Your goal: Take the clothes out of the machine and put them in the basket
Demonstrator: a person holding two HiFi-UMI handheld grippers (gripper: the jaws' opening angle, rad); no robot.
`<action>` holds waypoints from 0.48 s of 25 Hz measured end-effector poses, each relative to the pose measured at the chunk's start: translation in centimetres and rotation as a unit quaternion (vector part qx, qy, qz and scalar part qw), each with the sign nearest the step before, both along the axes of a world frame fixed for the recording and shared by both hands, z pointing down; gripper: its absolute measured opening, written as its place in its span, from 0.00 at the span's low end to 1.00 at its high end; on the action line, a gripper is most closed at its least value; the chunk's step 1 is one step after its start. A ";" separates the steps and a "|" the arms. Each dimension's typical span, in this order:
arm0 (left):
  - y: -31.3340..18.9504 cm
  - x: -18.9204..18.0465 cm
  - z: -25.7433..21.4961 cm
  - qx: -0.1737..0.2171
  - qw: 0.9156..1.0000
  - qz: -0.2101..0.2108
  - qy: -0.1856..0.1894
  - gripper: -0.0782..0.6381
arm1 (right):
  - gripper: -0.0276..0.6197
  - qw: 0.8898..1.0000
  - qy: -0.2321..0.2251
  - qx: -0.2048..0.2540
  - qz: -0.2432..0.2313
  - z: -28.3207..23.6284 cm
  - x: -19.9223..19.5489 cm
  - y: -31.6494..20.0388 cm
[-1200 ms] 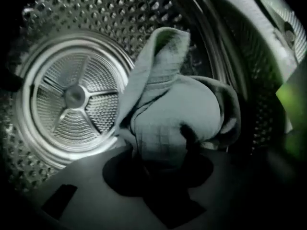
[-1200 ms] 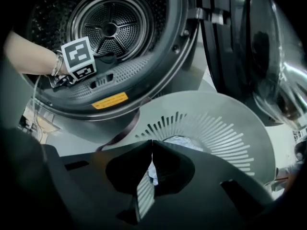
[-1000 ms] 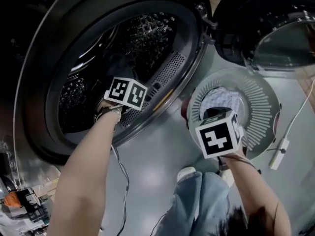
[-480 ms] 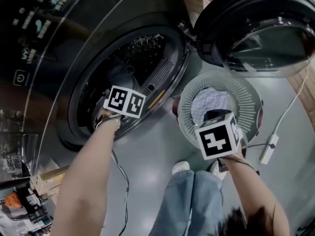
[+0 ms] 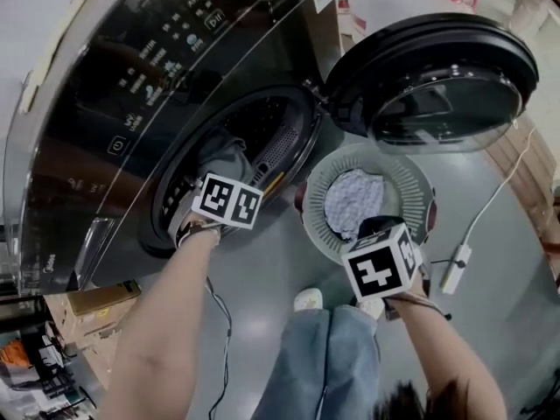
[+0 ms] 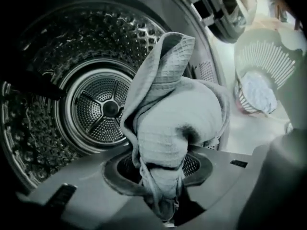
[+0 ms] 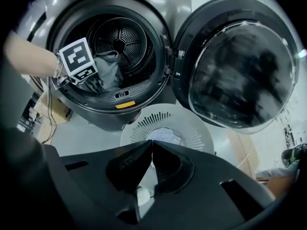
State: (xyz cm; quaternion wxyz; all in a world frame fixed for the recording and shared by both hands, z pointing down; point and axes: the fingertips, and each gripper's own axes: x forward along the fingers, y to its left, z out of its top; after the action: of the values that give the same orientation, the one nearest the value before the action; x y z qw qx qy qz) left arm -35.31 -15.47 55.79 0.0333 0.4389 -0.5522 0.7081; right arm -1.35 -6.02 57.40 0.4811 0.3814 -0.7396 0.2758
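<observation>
Floor: smooth grey floor (image 5: 262,274) runs under everything; a cardboard box sits at the lower left of the head view.
Machine: dark glossy front-loading washing machine (image 5: 114,112) fills the upper left, its mouth facing lower right.
Drum: perforated steel drum (image 6: 103,107) looks empty behind the garment, though its near floor is hidden.
Garment: grey waffle-weave cloth (image 6: 177,114) hangs bunched at the drum's mouth in mid-frame of the left gripper view, one fold standing up and the bulk sagging to the right.
Left gripper: left gripper (image 6: 163,209) pinches the cloth's lower gathered end between its jaws, so the cloth rises straight from the tips.
Handling: probably soft, light and limp. It will drape and swing, and a loose tail could catch on the door rim. The gathered bunch seems a safer hold than a single edge.
Basket: pale round slatted plastic basket (image 5: 409,182) stands on the floor right of the mouth, below the door, with a pale patterned cloth (image 5: 353,201) already inside.
Right gripper: right gripper (image 7: 152,143) hovers above the basket, jaws pressed together on nothing.
Door: round dark glass door (image 5: 437,86) is swung wide open at the upper right.
</observation>
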 end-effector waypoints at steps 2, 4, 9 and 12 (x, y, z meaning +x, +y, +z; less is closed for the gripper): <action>0.6 0.8 -0.5 -0.001 1.000 0.000 0.006 0.33 | 0.05 1.000 -0.001 -0.005 0.003 -0.8 0.4 0.6; 1.1 1.7 -1.0 0.000 1.000 -0.002 0.015 0.33 | 0.05 1.000 -0.005 -0.006 0.012 -1.6 0.8 0.8; 1.9 3.5 -2.2 0.006 0.999 -0.002 0.035 0.33 | 0.05 0.999 -0.018 -0.006 0.039 -3.3 1.9 0.8; 2.3 4.4 -2.9 0.011 0.999 0.007 0.043 0.33 | 0.05 0.997 -0.026 -0.017 0.065 -3.8 2.5 1.1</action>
State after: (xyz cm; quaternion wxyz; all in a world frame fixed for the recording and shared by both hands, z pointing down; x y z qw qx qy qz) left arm -30.89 -13.19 52.92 0.0477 0.4733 -0.5547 0.6827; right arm 1.17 -4.93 53.62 0.4493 0.4130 -0.7210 0.3283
